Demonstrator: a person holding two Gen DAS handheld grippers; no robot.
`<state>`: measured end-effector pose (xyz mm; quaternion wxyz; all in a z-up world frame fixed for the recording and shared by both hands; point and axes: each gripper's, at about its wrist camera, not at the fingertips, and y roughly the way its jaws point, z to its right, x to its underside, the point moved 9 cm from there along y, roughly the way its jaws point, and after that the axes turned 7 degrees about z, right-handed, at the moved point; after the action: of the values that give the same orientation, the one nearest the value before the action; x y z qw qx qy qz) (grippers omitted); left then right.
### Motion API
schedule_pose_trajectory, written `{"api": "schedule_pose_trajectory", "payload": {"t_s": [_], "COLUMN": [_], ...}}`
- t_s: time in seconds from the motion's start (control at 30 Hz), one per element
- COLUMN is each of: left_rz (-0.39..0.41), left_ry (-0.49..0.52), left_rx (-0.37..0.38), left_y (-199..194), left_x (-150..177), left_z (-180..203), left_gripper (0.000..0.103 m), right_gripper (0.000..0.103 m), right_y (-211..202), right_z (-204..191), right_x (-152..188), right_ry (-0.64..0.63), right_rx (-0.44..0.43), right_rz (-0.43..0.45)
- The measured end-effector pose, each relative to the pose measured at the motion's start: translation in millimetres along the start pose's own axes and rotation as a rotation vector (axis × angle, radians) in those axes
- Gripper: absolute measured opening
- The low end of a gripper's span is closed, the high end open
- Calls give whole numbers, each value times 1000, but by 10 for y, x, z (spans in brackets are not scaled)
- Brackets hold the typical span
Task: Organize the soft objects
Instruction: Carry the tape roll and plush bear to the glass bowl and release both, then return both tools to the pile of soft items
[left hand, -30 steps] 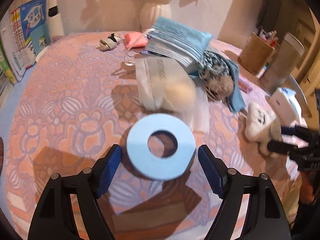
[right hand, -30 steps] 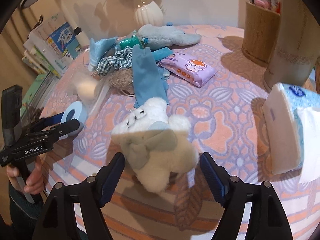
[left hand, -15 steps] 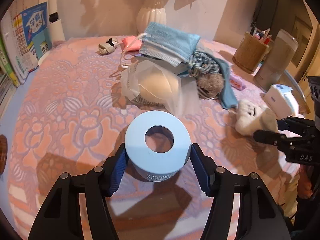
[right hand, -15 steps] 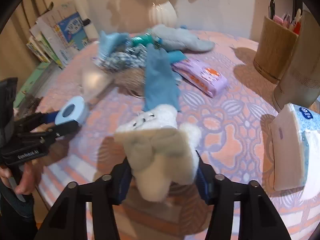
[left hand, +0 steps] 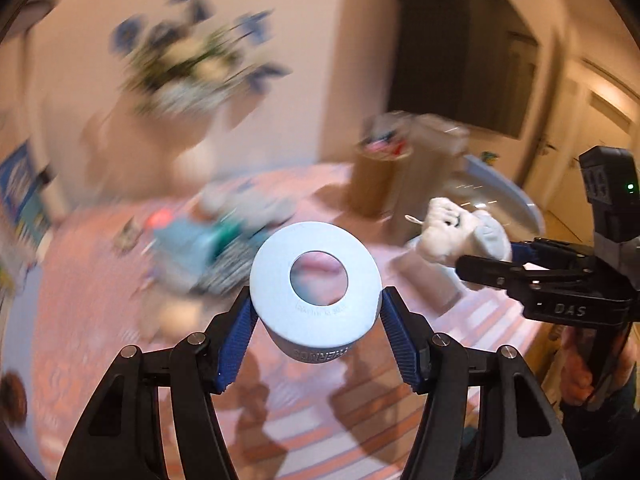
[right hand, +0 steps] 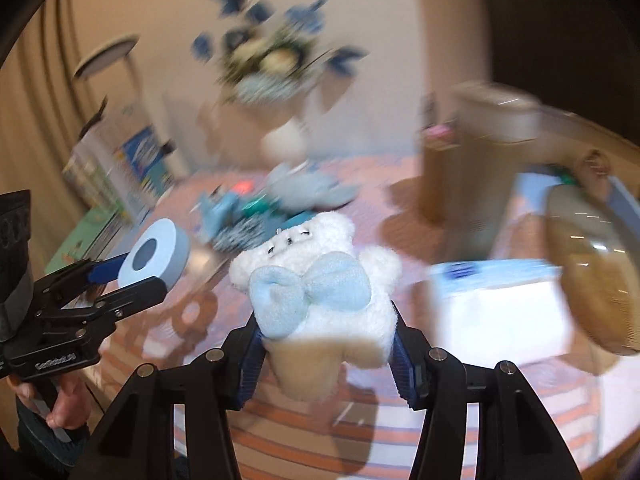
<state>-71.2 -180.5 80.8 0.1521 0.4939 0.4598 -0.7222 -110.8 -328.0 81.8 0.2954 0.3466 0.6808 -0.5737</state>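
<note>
Left gripper clamps blue foam ring; right gripper grips white plush, both above patterned table.

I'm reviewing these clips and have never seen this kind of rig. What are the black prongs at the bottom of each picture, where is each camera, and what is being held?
There is no robot here. A person holds a hand-operated two-finger gripper in each hand, and a fisheye camera on each looks forward along its fingers. In the left wrist view, the left gripper is shut on a pale blue foam ring. In the right wrist view, the right gripper is shut on a white plush toy with a blue bow. Both are lifted above a table with a pink patterned cloth. A blurred pile of soft items lies further back; each view also shows the other gripper.
</note>
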Motion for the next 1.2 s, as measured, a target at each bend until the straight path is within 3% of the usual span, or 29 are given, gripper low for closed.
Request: {"api": "schedule_pose_trajectory", "payload": {"t_s": [0.2,0.3,0.4,0.57,0.63,0.7,0.9,1.07,1.2], "left_rz": [35,-7,-58,-117,-140,-172,-199,-192,-152], "left_ry": [79,79,56,74,98,100,105,101,116], "left_rx": [159,215,259,279,277,277,302,352,372], "left_y": [335,608,953,1499,1694,1835,2043,1921,1587], "left_x": [-603,-799,-911,-862,-813,-755,-722,-705,-763], "left_z": [1024,1460,1791,2243,2393,2497,2650,2682,2606], "left_gripper": [60,60,60,60,61,62,77,77,77], "right_gripper": [53,53,54,54,54,61,66,66,66], "right_y": [-554,-759,-808,-618,-544,-449,-354,-529,-606], "right_z": [1043,1681,2197,2788,2894,3002,3143,3101,2871], "right_x": [-241,-279,-250,-135,-75,-29,109,171,116], "right_ry": [163,283,387,549,598,644,709,720,672], "right_rx": [171,274,371,401,394,389,371,355,340], "right_rz": [113,147,148,100,81,57,26,46,53]}}
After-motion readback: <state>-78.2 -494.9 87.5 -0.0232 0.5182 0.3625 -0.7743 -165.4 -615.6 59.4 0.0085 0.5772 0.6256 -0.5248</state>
